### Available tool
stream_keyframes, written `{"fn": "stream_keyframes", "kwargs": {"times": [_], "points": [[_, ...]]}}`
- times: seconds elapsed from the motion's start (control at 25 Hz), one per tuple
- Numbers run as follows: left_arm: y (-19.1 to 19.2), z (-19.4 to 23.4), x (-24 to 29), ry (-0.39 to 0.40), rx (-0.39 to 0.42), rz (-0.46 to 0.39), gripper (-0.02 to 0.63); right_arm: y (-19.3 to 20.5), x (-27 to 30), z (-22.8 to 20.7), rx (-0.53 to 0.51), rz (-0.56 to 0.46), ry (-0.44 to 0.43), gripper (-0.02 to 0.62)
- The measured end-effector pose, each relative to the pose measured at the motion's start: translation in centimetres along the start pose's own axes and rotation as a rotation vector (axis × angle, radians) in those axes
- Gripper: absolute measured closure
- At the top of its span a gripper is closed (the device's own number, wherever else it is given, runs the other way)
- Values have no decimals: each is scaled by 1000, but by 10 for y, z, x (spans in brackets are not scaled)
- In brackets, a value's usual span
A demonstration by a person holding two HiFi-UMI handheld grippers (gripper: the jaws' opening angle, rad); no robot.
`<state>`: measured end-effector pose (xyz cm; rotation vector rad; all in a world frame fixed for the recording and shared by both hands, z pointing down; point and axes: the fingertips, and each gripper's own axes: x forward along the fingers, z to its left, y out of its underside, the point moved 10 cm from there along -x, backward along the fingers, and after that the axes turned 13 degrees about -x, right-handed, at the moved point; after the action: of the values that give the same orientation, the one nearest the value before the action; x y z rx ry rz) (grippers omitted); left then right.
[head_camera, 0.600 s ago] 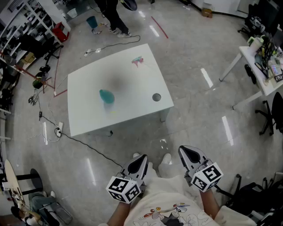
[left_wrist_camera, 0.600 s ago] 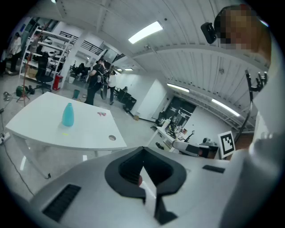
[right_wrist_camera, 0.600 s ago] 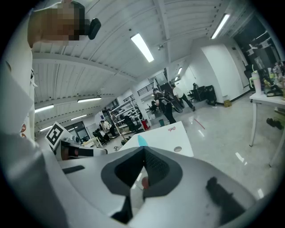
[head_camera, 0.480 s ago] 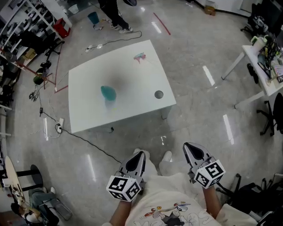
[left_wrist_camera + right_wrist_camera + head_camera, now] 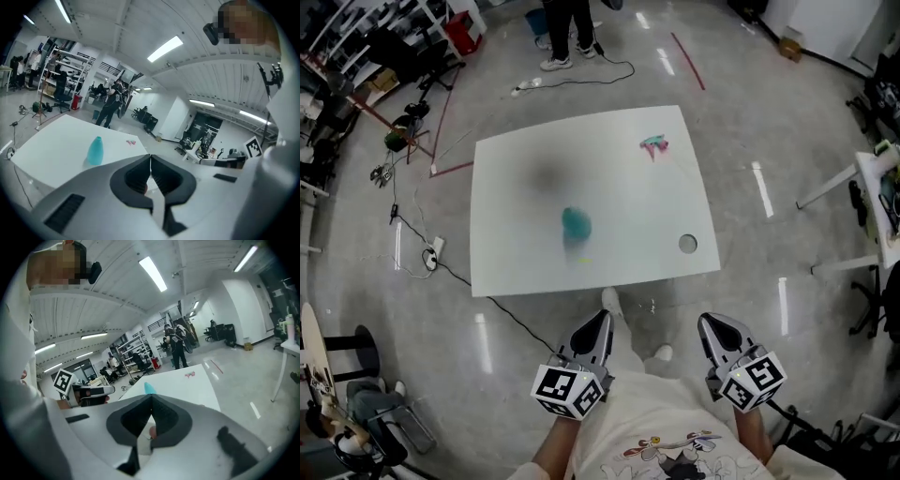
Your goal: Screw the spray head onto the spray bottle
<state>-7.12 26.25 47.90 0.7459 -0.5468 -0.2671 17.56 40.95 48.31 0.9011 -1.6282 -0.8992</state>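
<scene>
a teal plastic spray bottle (image 5: 576, 223) stands upright on a white rectangular table (image 5: 619, 178), near the middle and a little toward the near edge. in the head view it is only a soft blurred blob. the left gripper view shows its shape better (image 5: 95, 151): rounded shoulders that narrow to a small neck. whether it holds any liquid i cannot tell.

the pink and teal spray head (image 5: 654, 143) lies by the far right corner of the table, well apart from the bottle. it is too small to show its parts. a round grey hole (image 5: 687, 244) sits in the smooth, matt tabletop near the near right corner.

the left gripper (image 5: 600, 319) and the right gripper (image 5: 711, 322) are both held in front of the person's body, over the glossy grey floor (image 5: 769, 122) and short of the table. each has its dark ribbed jaws pressed together, with nothing between them.

beyond the table stands a person (image 5: 565, 28), cut off by the top edge of the head view, beside a blue bucket (image 5: 535, 19).
</scene>
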Motion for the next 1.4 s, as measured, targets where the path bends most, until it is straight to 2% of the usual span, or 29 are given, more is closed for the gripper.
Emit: {"fn": "stream_keyframes", "kwargs": {"times": [0.16, 0.2, 0.28, 0.36, 0.4, 0.48, 0.56, 0.64, 0.8, 0.96, 1.08, 1.16, 1.28, 1.4], "points": [[-61, 55, 26, 45, 46, 3, 596, -54, 82, 8, -61, -2, -28, 589], [-74, 65, 35, 40, 71, 10, 562, -67, 96, 5, -69, -12, -25, 589], [-90, 87, 54, 12, 147, 22, 406, -88, 117, -2, -82, -24, -11, 589], [-94, 114, 74, -34, 270, 16, 272, -99, 134, -7, -93, -19, 2, 589], [-91, 128, 82, -63, 342, -2, 228, -101, 141, -9, -96, -10, 5, 589], [-80, 160, 96, -114, 457, -95, 209, -98, 151, -11, -101, 16, 9, 589], [-68, 190, 118, -127, 505, -189, 208, -98, 160, -19, -109, 48, 14, 589], [-62, 215, 151, -99, 503, -203, 203, -102, 167, -30, -114, 79, 22, 589], [-58, 250, 195, -85, 461, -154, 178, -110, 168, -37, -133, 124, 46, 589], [-61, 257, 215, -60, 460, -141, 172, -108, 173, -38, -122, 135, 67, 589], [-48, 265, 232, -28, 475, -47, 166, -107, 180, -37, -115, 133, 68, 589], [-41, 271, 241, -30, 436, 6, 164, -110, 182, -36, -109, 125, 58, 589], [-43, 275, 248, -53, 375, 22, 164, -112, 184, -33, -97, 119, 49, 589], [-44, 275, 254, -65, 407, 83, 166, -113, 189, -29, -94, 117, 41, 589]]}}
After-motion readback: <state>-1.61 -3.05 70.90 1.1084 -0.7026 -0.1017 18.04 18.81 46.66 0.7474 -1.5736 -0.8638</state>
